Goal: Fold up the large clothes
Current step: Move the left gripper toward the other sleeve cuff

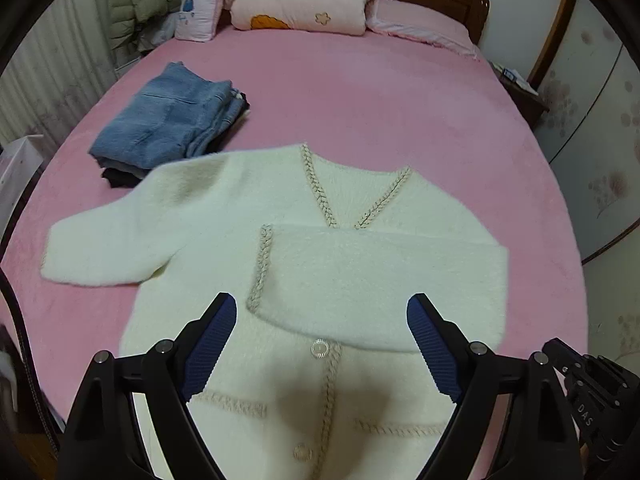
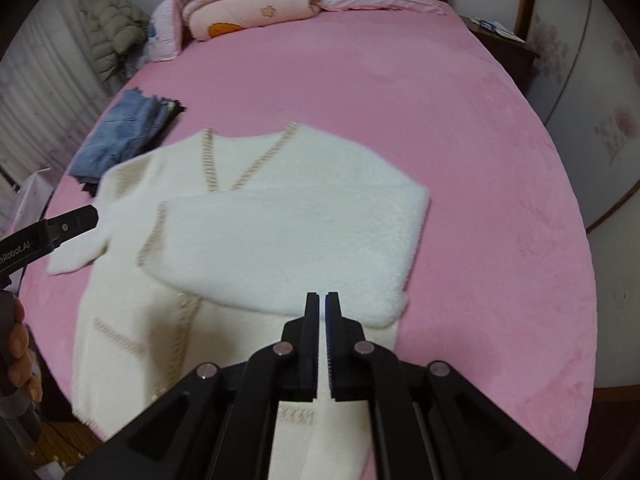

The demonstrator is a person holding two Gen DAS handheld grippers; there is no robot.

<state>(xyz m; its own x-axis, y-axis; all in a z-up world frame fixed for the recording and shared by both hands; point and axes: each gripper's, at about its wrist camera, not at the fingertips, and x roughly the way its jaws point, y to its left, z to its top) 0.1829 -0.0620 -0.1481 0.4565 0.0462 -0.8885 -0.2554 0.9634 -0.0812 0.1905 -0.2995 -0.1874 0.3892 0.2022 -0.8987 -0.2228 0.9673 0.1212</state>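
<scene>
Cardigan (image 1: 224, 216): one sleeve (image 1: 380, 280) folded across; other still spread. Left hand-held gripper (image 1: 320, 344) open, right hand-held gripper (image 2: 322, 344) closed, empty.

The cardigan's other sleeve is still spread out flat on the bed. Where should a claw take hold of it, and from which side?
Grip the cuff end of the outstretched sleeve, coming from above at the cardigan's open left edge. It lies flat, clear of the folded jeans, and its free tip swings across the body like the folded sleeve. The left claw stands open, nearest.

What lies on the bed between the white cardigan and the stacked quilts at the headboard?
Only bare pink sheet lies between the cardigan and the quilts, shown in both wrist views; the folded jeans sit off left.
</scene>
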